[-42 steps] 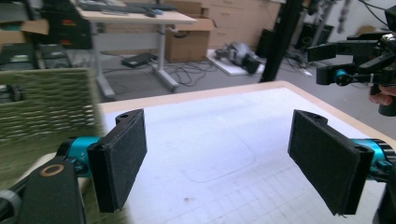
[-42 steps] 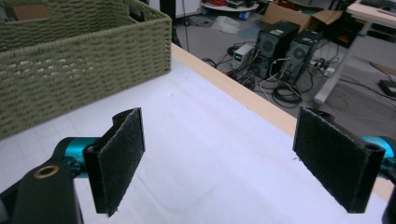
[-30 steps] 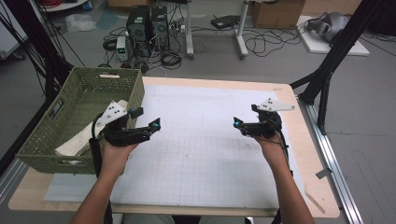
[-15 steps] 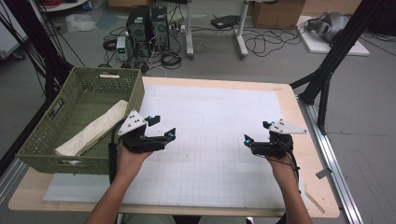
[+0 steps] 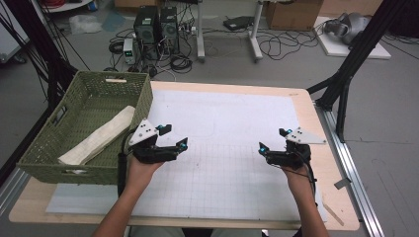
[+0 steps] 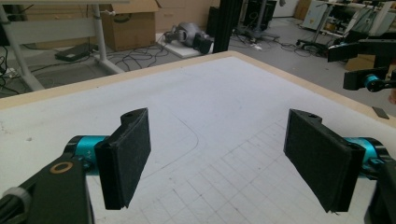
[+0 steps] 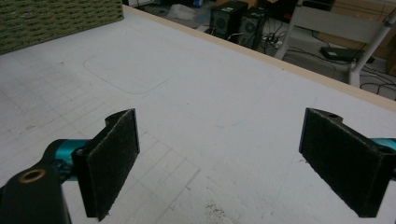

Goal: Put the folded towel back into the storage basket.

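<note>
Both grippers hovered over the white mat (image 5: 222,123), jaws wide apart and holding nothing: the left gripper (image 5: 173,140) just beside the green basket (image 5: 143,96), the right gripper (image 5: 271,144) well apart near the table's far side. The rolled cloth (image 5: 99,136) lay slantwise inside the basket, one end toward the left gripper. It looked soft and light, likely to sag, so a pinch at mid-roll across its width seemed safest.
</note>
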`<state>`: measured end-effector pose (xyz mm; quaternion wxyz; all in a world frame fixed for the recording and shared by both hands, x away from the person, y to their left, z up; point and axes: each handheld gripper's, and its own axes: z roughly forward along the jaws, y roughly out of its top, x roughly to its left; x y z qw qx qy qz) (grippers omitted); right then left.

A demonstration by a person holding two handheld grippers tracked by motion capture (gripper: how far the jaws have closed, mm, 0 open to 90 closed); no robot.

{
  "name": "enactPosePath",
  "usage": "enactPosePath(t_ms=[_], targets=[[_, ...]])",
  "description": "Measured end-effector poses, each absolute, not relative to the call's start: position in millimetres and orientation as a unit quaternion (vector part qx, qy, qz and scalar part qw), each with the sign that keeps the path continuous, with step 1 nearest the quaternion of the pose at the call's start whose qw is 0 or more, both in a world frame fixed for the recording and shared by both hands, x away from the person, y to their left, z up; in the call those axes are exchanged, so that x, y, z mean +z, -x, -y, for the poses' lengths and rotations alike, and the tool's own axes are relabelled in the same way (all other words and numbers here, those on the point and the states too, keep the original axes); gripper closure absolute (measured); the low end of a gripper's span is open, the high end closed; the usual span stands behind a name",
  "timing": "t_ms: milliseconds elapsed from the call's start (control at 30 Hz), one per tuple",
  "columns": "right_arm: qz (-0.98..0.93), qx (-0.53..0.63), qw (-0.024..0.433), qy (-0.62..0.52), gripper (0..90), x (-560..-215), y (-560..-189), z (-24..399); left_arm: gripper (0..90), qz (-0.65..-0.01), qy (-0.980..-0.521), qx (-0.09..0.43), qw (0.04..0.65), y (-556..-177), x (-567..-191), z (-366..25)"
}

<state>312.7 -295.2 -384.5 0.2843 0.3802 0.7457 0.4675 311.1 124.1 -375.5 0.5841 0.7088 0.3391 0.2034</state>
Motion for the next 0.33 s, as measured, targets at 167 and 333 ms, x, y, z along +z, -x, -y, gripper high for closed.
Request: enactPosePath(t_ms=[167,333], targets=[[-0.746,0.469,0.282,-0.380,11.6,-386.0,-311.4,295.8,23.4,-0.339,-0.709,0.203,0.584,-311.6,-376.4,-124.1],[-0.747,0.467,0.282,-0.381,11.6,-387.8,-309.8,297.3,23.4,-0.338,-0.710,0.205,0.583,-311.3,-377.3,-124.7]])
